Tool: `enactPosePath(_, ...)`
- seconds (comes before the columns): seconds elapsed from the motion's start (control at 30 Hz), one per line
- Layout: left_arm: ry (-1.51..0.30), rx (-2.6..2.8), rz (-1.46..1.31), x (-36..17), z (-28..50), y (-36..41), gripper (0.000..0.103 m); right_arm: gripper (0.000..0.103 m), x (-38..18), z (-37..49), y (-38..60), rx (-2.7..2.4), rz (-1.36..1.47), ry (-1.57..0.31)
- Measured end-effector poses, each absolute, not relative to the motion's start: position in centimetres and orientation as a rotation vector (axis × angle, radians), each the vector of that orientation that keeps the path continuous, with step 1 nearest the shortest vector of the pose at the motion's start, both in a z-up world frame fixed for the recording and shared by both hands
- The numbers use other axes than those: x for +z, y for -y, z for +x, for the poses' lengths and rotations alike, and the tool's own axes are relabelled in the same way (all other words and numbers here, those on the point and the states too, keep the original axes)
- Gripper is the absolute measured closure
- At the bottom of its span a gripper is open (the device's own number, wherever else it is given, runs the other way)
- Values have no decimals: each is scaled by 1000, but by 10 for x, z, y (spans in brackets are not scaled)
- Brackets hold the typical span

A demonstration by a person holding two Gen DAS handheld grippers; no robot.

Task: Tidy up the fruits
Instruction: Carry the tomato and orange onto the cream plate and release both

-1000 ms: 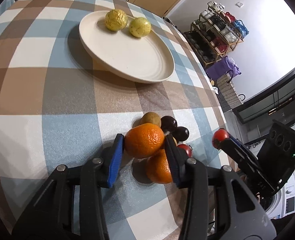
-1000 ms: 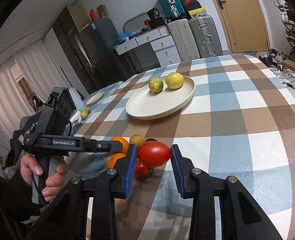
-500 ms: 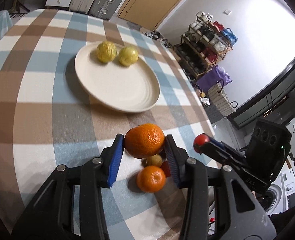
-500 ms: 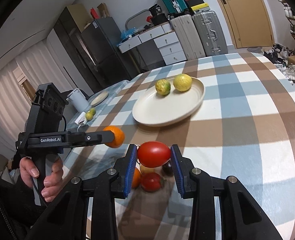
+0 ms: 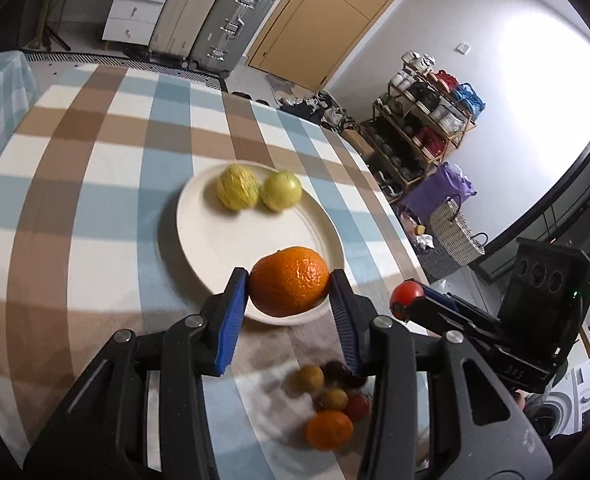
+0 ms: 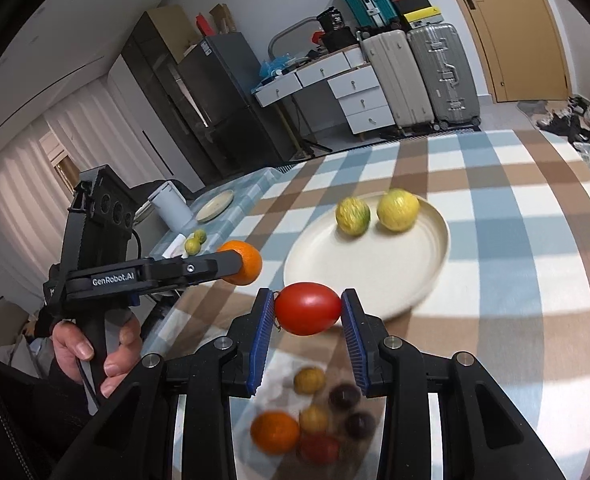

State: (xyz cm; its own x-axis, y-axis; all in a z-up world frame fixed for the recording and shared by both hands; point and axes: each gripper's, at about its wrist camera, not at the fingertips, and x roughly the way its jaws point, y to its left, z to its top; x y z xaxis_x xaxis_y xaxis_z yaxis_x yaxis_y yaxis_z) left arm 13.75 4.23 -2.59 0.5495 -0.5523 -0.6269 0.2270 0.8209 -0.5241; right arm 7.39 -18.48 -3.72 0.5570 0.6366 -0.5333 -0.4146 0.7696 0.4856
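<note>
An orange [image 5: 289, 281] sits clamped between the left gripper's [image 5: 289, 288] blue pads at frame centre, over the near rim of a cream plate [image 5: 231, 248] holding two yellow-green fruits [image 5: 237, 187]. The right gripper [image 6: 307, 309] pinches a red tomato [image 6: 308, 308]. Blurred loose fruits [image 6: 311, 420], perhaps plums among them, lie on the checked tablecloth [image 6: 515, 240] below.

left gripper [image 5: 289, 295] clamps orange [image 5: 289, 281] (over plate [image 5: 199, 248])
</note>
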Motion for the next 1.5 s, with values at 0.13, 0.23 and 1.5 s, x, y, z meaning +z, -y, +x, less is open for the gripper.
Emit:
enactPosePath(0.13, -874, -450, -396, -26, 167, -47, 65, 68, -34, 100, 174, 645, 316, -759)
enactPosePath(0.23, -885, -439, -398, -31, 187, -50, 65, 68, -38, 120, 164, 657, 310, -777)
enactPosePath(1.5, -1042, -483, -479, -83, 293, -43, 64, 48, -96, 212, 96, 693, 368, -1018)
